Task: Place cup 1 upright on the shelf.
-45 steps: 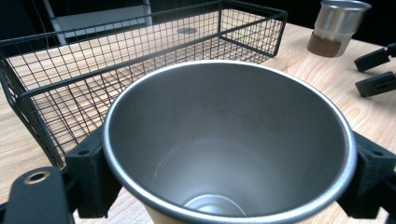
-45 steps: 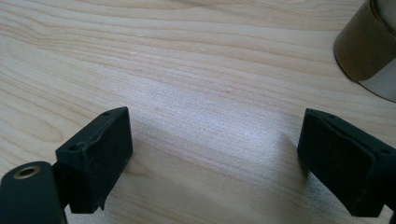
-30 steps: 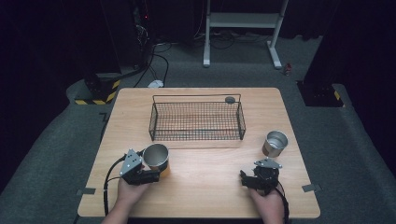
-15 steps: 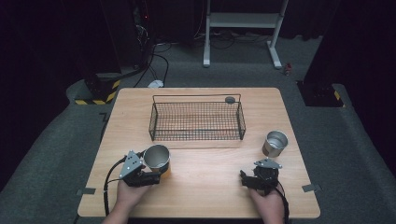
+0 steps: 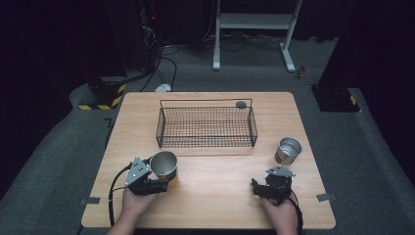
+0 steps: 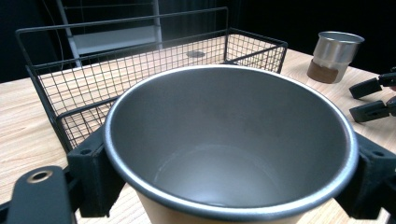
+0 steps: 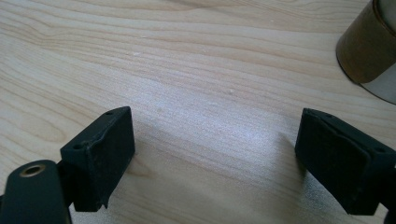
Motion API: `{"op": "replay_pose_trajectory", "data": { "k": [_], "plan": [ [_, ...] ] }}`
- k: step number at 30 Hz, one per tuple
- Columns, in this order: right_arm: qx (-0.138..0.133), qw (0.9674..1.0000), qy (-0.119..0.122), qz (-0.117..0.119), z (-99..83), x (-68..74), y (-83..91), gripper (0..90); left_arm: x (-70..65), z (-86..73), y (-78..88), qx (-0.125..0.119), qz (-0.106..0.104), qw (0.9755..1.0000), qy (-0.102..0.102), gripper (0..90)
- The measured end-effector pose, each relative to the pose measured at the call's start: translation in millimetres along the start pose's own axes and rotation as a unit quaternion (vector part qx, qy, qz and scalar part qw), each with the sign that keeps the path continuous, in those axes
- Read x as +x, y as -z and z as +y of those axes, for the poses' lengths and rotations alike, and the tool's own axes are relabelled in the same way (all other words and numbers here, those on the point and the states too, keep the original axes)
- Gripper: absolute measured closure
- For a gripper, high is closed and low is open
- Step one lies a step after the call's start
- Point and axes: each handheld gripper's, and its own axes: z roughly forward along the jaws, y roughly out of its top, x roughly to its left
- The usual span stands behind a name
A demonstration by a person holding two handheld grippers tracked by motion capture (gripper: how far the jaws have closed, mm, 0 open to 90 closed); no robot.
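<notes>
At about eight o'clock on the wooden table (image 5: 215,191), the left gripper (image 5: 157,185) sits in the person's left hand (image 5: 131,203), its cable looping back toward the table's near edge. Its two black jaws clamp a steel cup (image 5: 164,165) between them; in the left gripper view the cup (image 6: 229,144) stands with its mouth up and empty, one black pad pressed against each side of its wall just under the rim, and a tan band shows below the rim. The cup rests near the front-left of the table, at about seven o'clock from the wire basket (image 5: 206,126).

The wire basket stands at the middle of the table toward twelve o'clock, open at the top, with a small dark round disc (image 5: 241,104) at its far right corner. In the left gripper view the basket (image 6: 60,88) rises just behind the held cup.

At about three o'clock from the basket's near right corner stands a second steel cup (image 5: 288,150), upright, apart from both grippers. A brown band wraps its lower part (image 6: 334,56).

At about five o'clock on the table, the right gripper (image 5: 258,187) lies in the person's right hand (image 5: 280,213). In the right gripper view its jaws stand spread wide over bare wood with nothing between them (image 7: 215,154), and the second cup's base (image 7: 369,46) sits at one o'clock beyond them.
</notes>
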Motion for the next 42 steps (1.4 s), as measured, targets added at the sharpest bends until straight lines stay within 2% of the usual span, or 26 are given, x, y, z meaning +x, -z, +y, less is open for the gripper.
{"op": "replay_pose_trajectory", "data": {
  "k": [2, 3, 8, 14, 17, 20, 25, 27, 29, 32, 35, 42],
  "plan": [
    [0.000, 1.0000, -0.001, 0.000, 0.0, 0.2, 0.0, 11.5, 0.0, 0.5, -0.1, -0.001, 0.001, 1.0000, 0.004, 13.3],
    [0.001, 1.0000, -0.002, 0.000, 0.0, 0.2, 0.1, 11.5, 1.0, 1.5, 0.1, 0.000, -0.003, 0.9999, 0.013, 13.3],
    [0.001, 1.0000, -0.002, 0.000, 0.0, 0.3, 0.1, 11.5, 2.4, 4.8, -2.2, 0.006, -0.001, 0.9999, 0.010, 13.4],
    [-0.001, 1.0000, 0.003, 0.001, -0.2, -0.3, 0.1, 11.5, 3.8, 8.0, -10.0, 0.024, -0.009, 0.9995, 0.020, 13.4],
    [0.000, 1.0000, 0.001, 0.001, -0.4, 0.1, 0.4, 11.5, 4.2, 8.9, -13.3, 0.027, -0.005, 0.9993, 0.027, 13.4],
    [-0.001, 1.0000, 0.000, 0.003, -0.4, -0.2, 0.4, 11.6, 4.3, 13.4, -14.0, 0.033, 0.010, 0.9989, 0.031, 13.4],
    [0.000, 1.0000, 0.003, 0.004, -0.5, -0.2, 0.5, 11.5, 6.7, 20.9, -13.6, 0.011, 0.017, 0.9992, 0.034, 13.4],
    [0.001, 0.9999, 0.008, 0.008, -0.5, 0.0, 0.6, 11.3, 7.1, 22.8, -14.6, 0.003, 0.018, 0.9988, 0.046, 13.4],
    [0.001, 0.9999, 0.008, 0.009, -0.5, 0.3, 0.6, 11.2, 6.5, 24.8, -15.2, -0.004, 0.019, 0.9986, 0.050, 13.4],
    [0.001, 0.9999, 0.011, 0.009, -0.5, -0.2, 0.6, 11.2, 6.8, 29.7, -16.6, -0.004, 0.026, 0.9990, 0.036, 13.4],
    [0.002, 0.9999, 0.008, 0.010, -0.3, 0.0, 0.6, 10.9, 9.2, 33.4, -17.5, -0.005, 0.029, 0.9988, 0.040, 13.4],
    [0.003, 0.9999, 0.011, 0.011, 0.2, 0.1, -0.2, 9.4, 10.8, 41.9, -18.5, -0.005, 0.033, 0.9989, 0.032, 13.4]
  ]
}}
